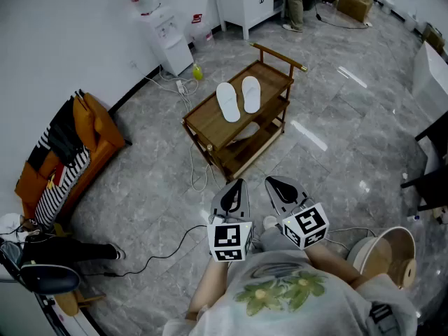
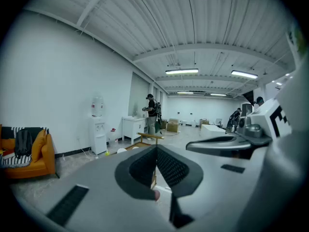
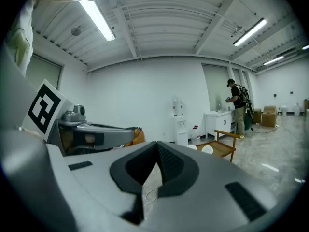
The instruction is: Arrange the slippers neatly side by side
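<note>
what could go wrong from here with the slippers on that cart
1. A white cable trails on the floor by the near corner of the wooden cart; stepping closer might snag it.
2. The slipper on the left ends near the shelf edge; a clumsy push might slide it off.

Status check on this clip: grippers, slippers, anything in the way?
Left gripper, right gripper: shut, empty. White slippers on top shelf of wooden cart, side by side, slightly splayed. Loose cable on floor before cart.
</note>
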`<move>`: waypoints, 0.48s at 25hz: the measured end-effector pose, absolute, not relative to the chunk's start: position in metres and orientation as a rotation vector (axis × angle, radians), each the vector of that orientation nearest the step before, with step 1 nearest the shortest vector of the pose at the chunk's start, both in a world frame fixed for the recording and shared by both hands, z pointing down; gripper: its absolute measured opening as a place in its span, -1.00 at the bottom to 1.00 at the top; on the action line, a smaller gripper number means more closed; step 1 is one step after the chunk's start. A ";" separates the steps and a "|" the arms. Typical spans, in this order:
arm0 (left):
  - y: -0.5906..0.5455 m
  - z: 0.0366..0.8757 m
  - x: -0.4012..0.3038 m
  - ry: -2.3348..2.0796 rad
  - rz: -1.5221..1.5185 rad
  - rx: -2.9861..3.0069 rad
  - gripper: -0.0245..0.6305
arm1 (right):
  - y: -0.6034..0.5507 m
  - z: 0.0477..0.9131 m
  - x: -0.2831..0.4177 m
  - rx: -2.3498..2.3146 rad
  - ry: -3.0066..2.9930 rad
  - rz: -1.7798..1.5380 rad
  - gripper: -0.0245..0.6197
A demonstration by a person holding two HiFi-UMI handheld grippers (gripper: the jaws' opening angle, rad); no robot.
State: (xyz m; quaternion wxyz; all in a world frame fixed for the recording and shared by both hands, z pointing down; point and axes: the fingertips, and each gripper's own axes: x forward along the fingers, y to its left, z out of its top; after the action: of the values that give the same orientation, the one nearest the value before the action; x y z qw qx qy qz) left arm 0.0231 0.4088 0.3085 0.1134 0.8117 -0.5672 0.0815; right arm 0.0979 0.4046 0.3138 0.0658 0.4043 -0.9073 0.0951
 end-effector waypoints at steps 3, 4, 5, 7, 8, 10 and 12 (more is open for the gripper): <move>0.407 0.307 0.029 -1.668 0.243 2.378 -0.87 | 0.402 0.314 0.104 1.220 -2.737 0.291 -0.91; 0.405 0.307 0.030 -1.671 0.245 2.376 -0.87 | 0.400 0.314 0.106 1.219 -2.738 0.292 -0.91; 0.403 0.307 0.032 -1.674 0.248 2.374 -0.88 | 0.398 0.315 0.107 1.218 -2.740 0.292 -0.91; 0.399 0.306 0.034 -1.684 0.254 2.373 -0.87 | 0.394 0.316 0.110 1.213 -2.743 0.295 -0.91; 0.397 0.307 0.035 -1.690 0.259 2.371 -0.87 | 0.392 0.317 0.112 1.210 -2.744 0.298 -0.90; 0.392 0.307 0.038 -1.701 0.273 2.372 -0.88 | 0.387 0.319 0.115 1.206 -2.744 0.304 -0.90; 0.386 0.308 0.042 -1.706 0.285 2.370 -0.88 | 0.381 0.320 0.120 1.204 -2.745 0.312 -0.91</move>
State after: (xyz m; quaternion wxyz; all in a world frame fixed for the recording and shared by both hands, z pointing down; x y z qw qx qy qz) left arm 0.0420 0.3861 0.3077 0.1037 0.8035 -0.5782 0.0966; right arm 0.1201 0.3813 0.3202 0.0639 0.3988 -0.9090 0.1032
